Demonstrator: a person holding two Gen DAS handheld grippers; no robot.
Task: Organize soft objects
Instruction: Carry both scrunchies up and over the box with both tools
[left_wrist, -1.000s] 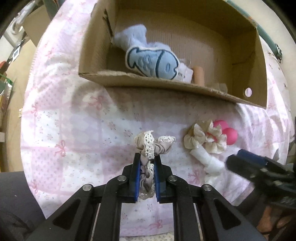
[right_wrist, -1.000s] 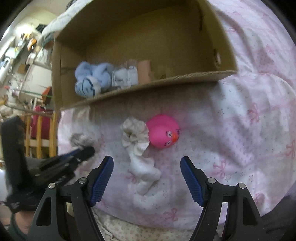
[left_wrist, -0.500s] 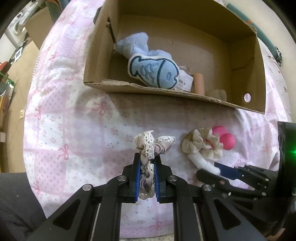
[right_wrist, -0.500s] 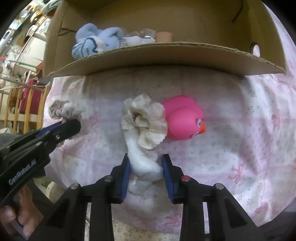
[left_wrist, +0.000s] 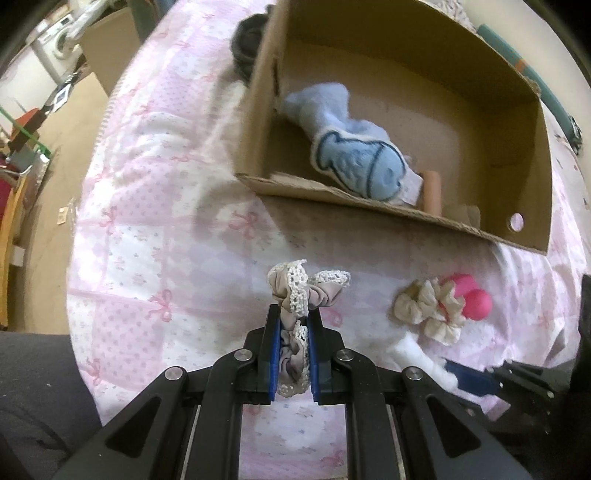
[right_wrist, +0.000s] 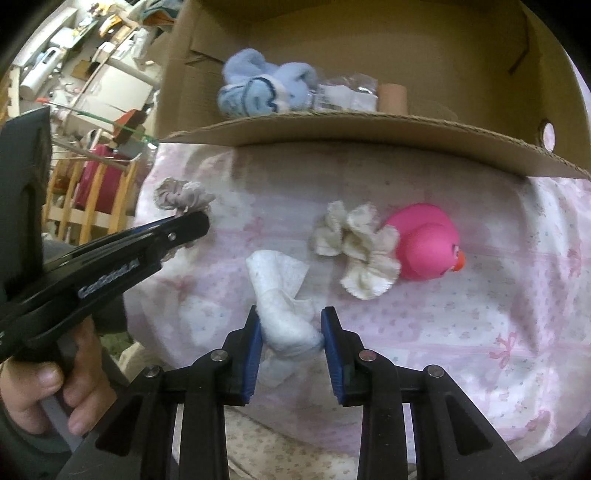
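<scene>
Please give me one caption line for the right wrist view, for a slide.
Right gripper shut on a white cloth, beside a cream scrunchie and pink duck, before the cardboard box.

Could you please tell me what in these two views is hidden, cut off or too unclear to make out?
- Box contents: in the right wrist view the near wall hides the lower parts of the blue fish toy and the brown tube.
- Right gripper: in the left wrist view the picture's edge cuts it off.
- Grey scrunchie: the left gripper covers its lower part.
- Shelves beyond the bed, right wrist view: too small and blurred.
</scene>
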